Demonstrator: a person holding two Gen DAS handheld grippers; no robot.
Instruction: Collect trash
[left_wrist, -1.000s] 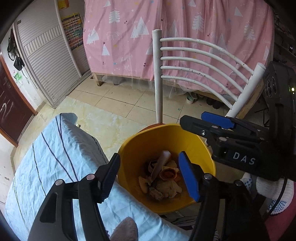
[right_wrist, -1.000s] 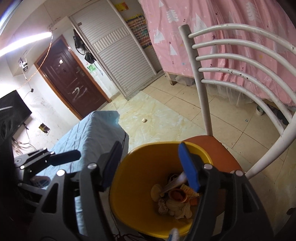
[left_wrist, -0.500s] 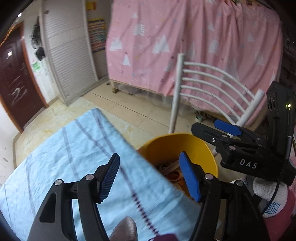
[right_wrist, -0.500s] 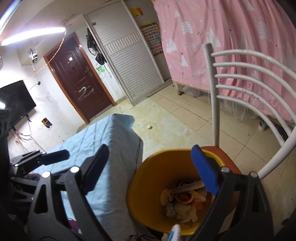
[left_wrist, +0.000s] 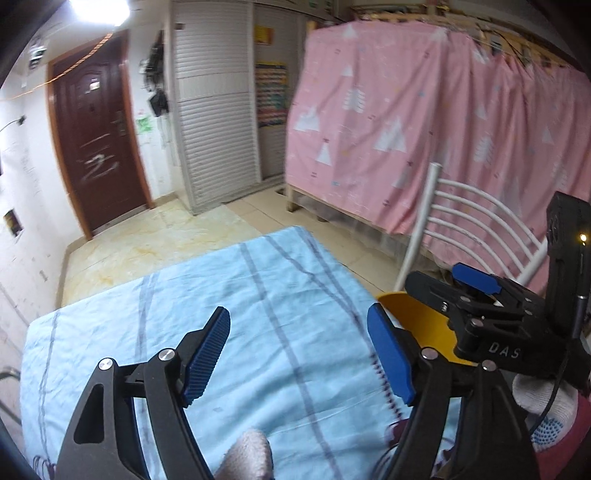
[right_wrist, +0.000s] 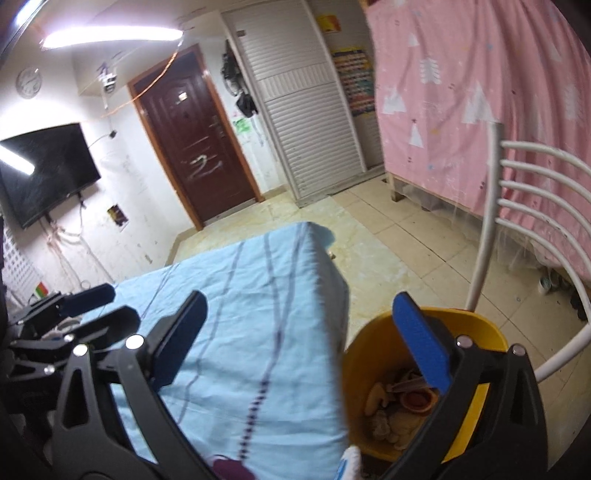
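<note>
You are swinging both grippers away from the yellow bin (right_wrist: 373, 354), which a second ago sat framed between the left fingers; the deposit looks finished. Left gripper (left_wrist: 299, 354) and right gripper (right_wrist: 306, 339) are both spread, holding nothing. The bin, scraps inside, is now lying right of the left fingertips, under the right one. Blue tablecloth (left_wrist: 258, 295) ahead offers open room; its edge drops beside the bin.

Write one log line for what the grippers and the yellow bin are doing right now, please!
left gripper: open, empty, over blue cloth | right gripper: open, empty | yellow bin: on chair, trash inside
</note>
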